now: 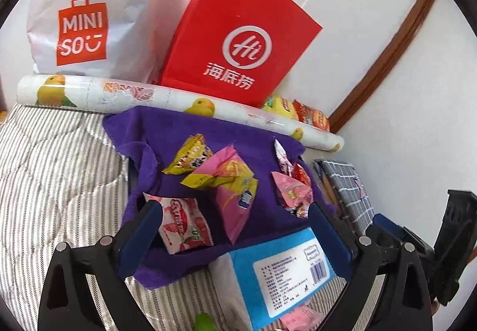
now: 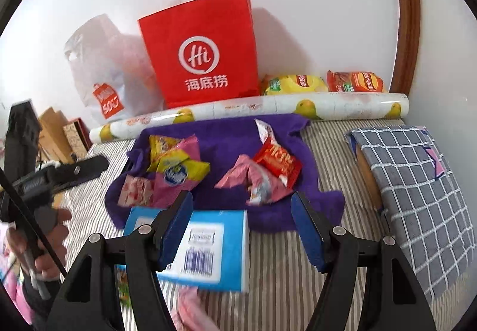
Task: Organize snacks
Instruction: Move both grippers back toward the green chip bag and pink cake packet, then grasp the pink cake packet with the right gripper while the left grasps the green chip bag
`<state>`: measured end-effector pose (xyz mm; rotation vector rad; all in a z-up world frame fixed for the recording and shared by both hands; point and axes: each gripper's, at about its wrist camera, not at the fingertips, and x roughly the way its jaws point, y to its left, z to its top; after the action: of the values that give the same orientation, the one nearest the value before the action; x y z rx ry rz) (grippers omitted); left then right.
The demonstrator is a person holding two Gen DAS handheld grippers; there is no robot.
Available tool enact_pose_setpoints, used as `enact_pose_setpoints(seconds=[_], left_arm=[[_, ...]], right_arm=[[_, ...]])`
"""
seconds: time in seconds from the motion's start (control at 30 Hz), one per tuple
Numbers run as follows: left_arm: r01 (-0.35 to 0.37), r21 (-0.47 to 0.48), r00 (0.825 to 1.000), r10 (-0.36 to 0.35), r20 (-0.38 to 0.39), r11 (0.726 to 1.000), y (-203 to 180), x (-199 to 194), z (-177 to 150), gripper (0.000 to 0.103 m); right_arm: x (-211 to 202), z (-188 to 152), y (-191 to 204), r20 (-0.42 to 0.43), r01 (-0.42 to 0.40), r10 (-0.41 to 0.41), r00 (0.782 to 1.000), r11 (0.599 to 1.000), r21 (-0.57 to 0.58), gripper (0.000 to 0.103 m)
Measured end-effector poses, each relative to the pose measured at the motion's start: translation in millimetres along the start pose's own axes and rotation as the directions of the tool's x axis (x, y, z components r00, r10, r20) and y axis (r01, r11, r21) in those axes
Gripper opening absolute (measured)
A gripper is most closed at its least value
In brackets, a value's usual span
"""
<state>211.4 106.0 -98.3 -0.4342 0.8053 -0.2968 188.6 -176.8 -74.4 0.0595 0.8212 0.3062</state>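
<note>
Several snack packets lie on a purple towel (image 1: 262, 220) on a striped bed. In the left wrist view a strawberry packet (image 1: 183, 222) sits by my left finger, a yellow packet (image 1: 190, 156) and a pink packet (image 1: 231, 205) in the middle, and pink-red packets (image 1: 293, 190) to the right. My left gripper (image 1: 235, 229) is open and empty above them. In the right wrist view the towel (image 2: 226, 134) holds a yellow-pink pile (image 2: 176, 173) and a red packet (image 2: 277, 162) on pink ones (image 2: 256, 182). My right gripper (image 2: 241, 211) is open and empty, just short of the towel.
A blue box (image 1: 286, 274) (image 2: 205, 247) lies at the towel's near edge. A rolled lemon-print sheet (image 2: 253, 110), a red paper bag (image 2: 202, 53), a white Miniso bag (image 1: 89, 12) and chip bags (image 2: 325, 82) line the wall. A checked cushion (image 2: 417, 182) lies right.
</note>
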Motion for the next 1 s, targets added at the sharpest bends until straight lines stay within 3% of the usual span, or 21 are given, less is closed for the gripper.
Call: enact_pose_setpoints(seconds=[0.17, 0.43, 0.7, 1.0], left_arm=[[0.022, 0.057, 1.000, -0.022, -0.007, 0.998, -13.5, -2.1, -0.3, 0.097], [-0.040, 0.082, 0.999, 0.041, -0.012, 0.996, -23.0, -22.4, -7.7, 0.097], [-0.140, 0.126, 0.990, 0.143, -0.018, 0.982, -18.5, -52.0, -31.6, 0.096], [-0.180, 0.126, 0.981, 0.187, -0.049, 0.976, -2.2, -70.4, -61.6, 0.094]], right_arm=[[-19.9, -21.7, 10.5, -0.002, -0.012, 0.012, 1.000, 1.000, -0.019, 0.068], [-31.7, -63.7, 25.6, -0.054, -0.043, 0.040, 0.998, 0.998, -0.052, 0.068], [-3.2, -98.5, 33.4, -0.136, -0.079, 0.069, 0.988, 0.995, -0.068, 0.059], [31.0, -114.9, 52.6, -0.197, -0.072, 0.040, 0.980, 0.985, -0.158, 0.056]])
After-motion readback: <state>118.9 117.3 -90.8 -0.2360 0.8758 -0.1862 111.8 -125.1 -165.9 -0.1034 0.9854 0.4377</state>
